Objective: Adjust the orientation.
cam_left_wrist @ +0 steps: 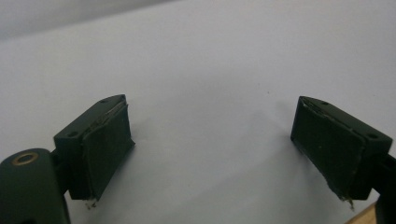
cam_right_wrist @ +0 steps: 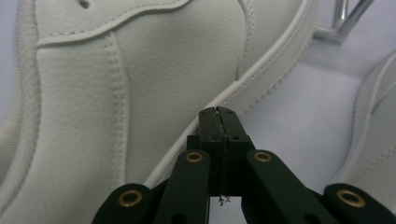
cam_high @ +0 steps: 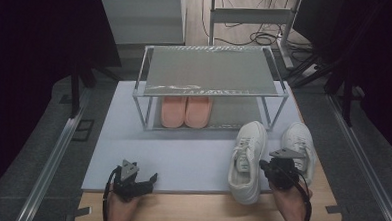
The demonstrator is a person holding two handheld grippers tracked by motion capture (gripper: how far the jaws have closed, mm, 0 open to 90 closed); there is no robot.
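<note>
Two white sneakers stand on the pale mat [cam_high: 182,155] at the right, toes toward the rack. The left sneaker [cam_high: 247,160] fills the right gripper view [cam_right_wrist: 116,79]; the right sneaker [cam_high: 299,145] shows at that view's right edge [cam_right_wrist: 373,135]. My right gripper [cam_high: 267,166] sits between the two shoes, jaws shut with nothing held, tips [cam_right_wrist: 218,114] at the left sneaker's sole edge. My left gripper [cam_high: 148,181] rests at the mat's front left, its jaws wide open [cam_left_wrist: 212,149] over bare mat. A pair of pink slippers [cam_high: 186,111] lies on the lower shelf of the metal rack [cam_high: 210,71].
The rack's top shelf is bare. A wooden board [cam_high: 204,208] sticks out under the mat at the front. Metal rails [cam_high: 52,154] run along both sides, and cables lie on the floor behind the rack.
</note>
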